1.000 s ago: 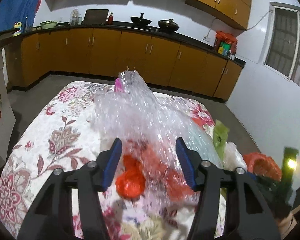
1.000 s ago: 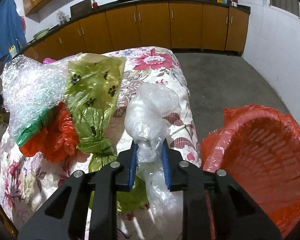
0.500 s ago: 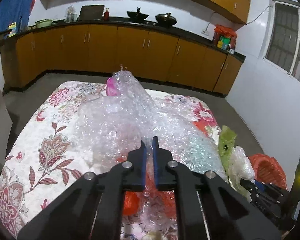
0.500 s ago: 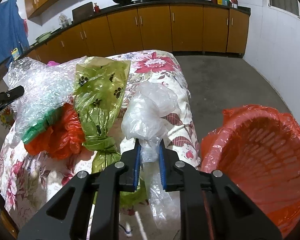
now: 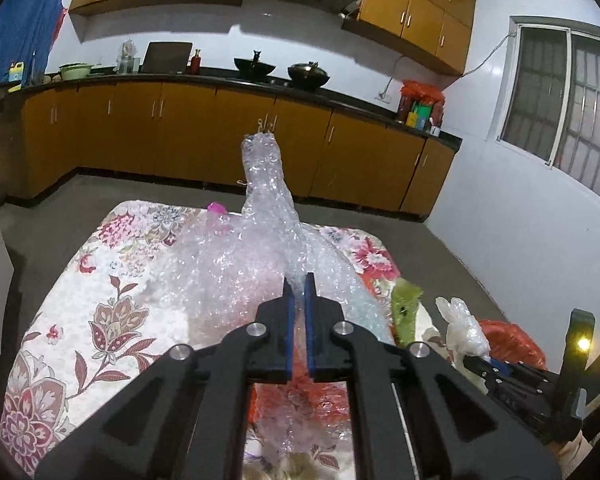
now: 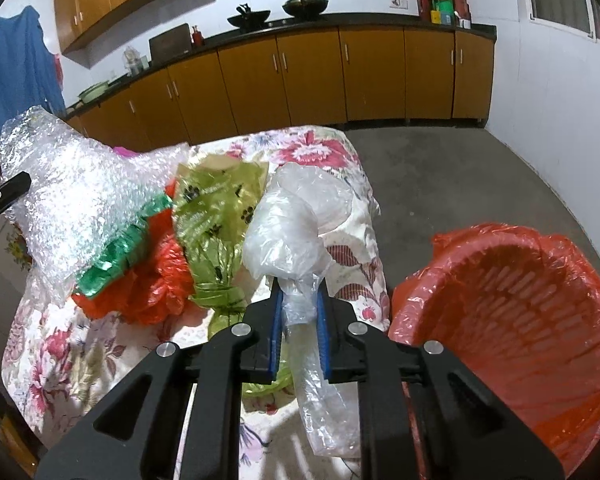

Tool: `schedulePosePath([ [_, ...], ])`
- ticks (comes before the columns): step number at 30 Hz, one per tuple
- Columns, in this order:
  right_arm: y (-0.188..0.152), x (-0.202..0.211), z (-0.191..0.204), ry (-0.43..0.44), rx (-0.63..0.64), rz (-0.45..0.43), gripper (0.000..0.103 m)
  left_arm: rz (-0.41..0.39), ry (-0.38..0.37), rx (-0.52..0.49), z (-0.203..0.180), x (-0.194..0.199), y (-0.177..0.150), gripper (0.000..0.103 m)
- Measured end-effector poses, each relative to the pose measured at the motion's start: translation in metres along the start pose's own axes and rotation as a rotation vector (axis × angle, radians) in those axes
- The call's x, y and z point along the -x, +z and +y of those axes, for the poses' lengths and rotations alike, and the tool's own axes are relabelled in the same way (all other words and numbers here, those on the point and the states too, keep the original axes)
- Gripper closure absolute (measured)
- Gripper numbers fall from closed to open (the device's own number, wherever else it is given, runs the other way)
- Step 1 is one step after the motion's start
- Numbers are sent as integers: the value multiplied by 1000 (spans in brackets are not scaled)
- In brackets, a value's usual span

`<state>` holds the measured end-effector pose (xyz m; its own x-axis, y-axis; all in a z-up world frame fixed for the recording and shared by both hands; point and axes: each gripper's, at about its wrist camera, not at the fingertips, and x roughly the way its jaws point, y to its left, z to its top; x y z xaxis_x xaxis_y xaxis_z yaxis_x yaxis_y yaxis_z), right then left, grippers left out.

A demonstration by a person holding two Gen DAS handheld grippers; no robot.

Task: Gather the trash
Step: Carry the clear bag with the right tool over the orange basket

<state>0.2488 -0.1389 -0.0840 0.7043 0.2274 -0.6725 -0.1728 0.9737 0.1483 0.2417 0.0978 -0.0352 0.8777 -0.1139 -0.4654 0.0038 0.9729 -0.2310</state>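
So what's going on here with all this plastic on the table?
A person is clearing trash off a flowered table with a hand-held gripper in each hand. The left hand-held gripper has just closed on a sheet of bubble wrap. The right hand-held gripper is clamped on a clear plastic bag, beside an orange-lined bin. A green bag and an orange bag lie on the table.

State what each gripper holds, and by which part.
Left gripper: bubble wrap, pinched at a raised fold. Right gripper: clear plastic bag, by its twisted neck.
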Motion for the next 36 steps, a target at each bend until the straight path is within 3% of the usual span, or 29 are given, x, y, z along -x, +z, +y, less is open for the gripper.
schedulePosePath([
  [19,-1,62,-24,-44,-47,-102,88,-38,-156,-55,-47,41,-1,97],
  [36,-19,136,-87,-222,-179,-156,88,53,-388,-109,-157,23,-35,97],
])
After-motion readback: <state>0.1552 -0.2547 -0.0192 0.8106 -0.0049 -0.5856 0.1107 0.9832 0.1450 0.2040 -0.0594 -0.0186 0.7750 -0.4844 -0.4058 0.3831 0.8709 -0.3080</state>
